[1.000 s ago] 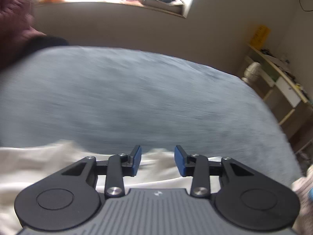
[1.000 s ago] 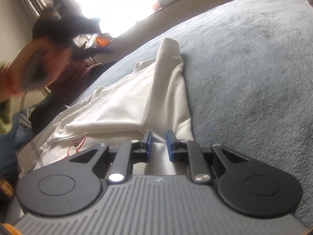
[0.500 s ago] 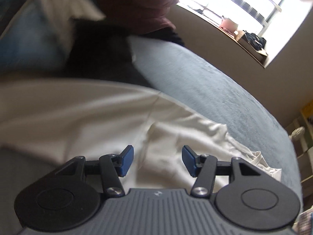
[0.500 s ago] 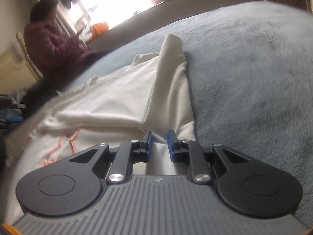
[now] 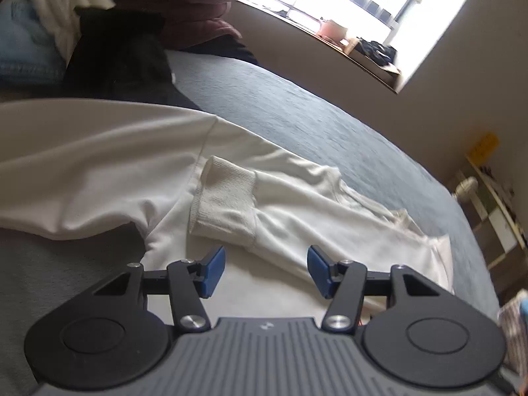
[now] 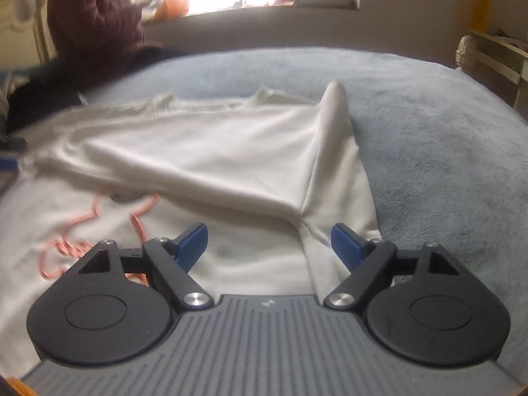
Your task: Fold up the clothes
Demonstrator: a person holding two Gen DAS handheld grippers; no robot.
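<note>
White sweatshirt released on bed; right gripper just opened, left gripper open, both empty. Loose sleeve fold may spring back.

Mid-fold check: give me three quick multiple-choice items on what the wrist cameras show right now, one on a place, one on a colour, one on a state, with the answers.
1. Where does the ribbed cuff lie?
A. On the white sweatshirt, just ahead of the left gripper
B. On the windowsill
C. Hanging off the bed's edge

2. What colour is the blanket under the sweatshirt?
A. Red
B. Grey-blue
C. Yellow

3. How does the right gripper stand?
A. Shut on a sleeve
B. Shut on nothing
C. Open, pads clear of the cloth

Answers:
1 A, the left wrist view shows the cuff resting on the garment, in front of the open jaws.
2 B, grey-blue pile surrounds the garment in both views.
3 C, its jaws have just been opening and stand wide apart over the folded sleeve, gripping nothing.
</note>
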